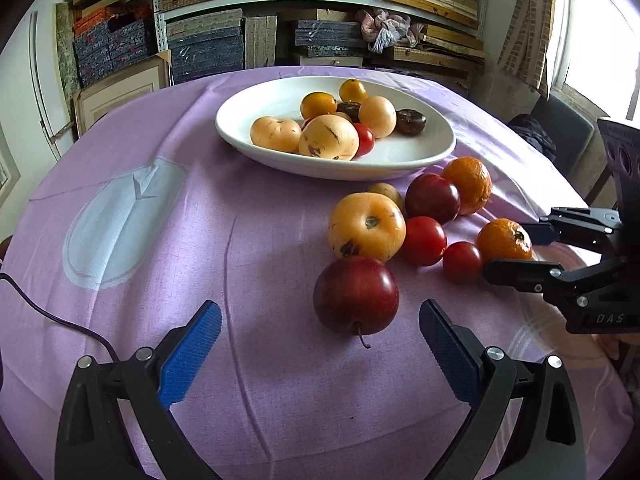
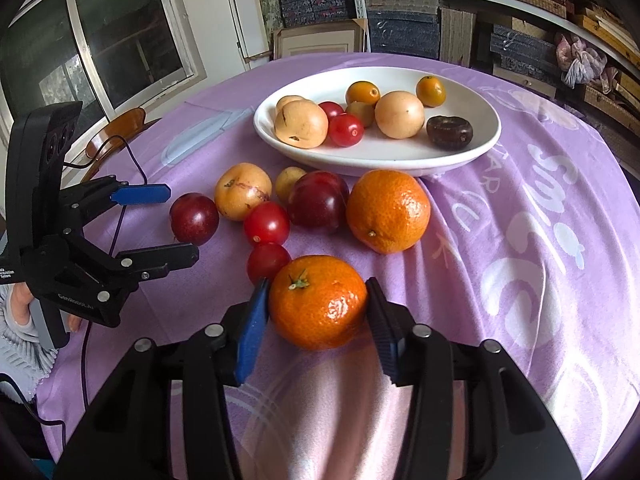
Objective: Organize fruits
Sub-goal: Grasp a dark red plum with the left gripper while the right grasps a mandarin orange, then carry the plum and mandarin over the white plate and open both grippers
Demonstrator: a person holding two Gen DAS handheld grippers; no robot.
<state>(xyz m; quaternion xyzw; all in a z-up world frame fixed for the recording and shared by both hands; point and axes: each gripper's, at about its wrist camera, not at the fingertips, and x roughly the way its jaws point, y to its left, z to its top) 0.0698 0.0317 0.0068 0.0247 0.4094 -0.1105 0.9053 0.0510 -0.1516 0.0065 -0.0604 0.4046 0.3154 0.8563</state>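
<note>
My right gripper (image 2: 317, 286) is shut on a tangerine (image 2: 318, 304) that rests on the purple cloth, one blue pad against each side. The left wrist view shows that tangerine (image 1: 504, 240) held in the right gripper (image 1: 512, 250) at the far right. My left gripper (image 1: 320, 310) stands open, with a dark red plum (image 1: 356, 296) just ahead between its fingertips, untouched. Behind the plum lie a yellow fruit (image 1: 366, 226), two cherry tomatoes (image 1: 424, 240), another plum (image 1: 432, 198) and a second tangerine (image 1: 468, 184). The white plate (image 1: 400, 160) holds several fruits.
A dark cable (image 1: 60, 316) runs over the cloth at the left. Crowded shelves (image 1: 320, 20) stand behind the round table. A wooden chair (image 2: 116, 128) sits by the window at its far left edge. A sleeved hand (image 2: 24, 320) holds the left gripper (image 2: 180, 224).
</note>
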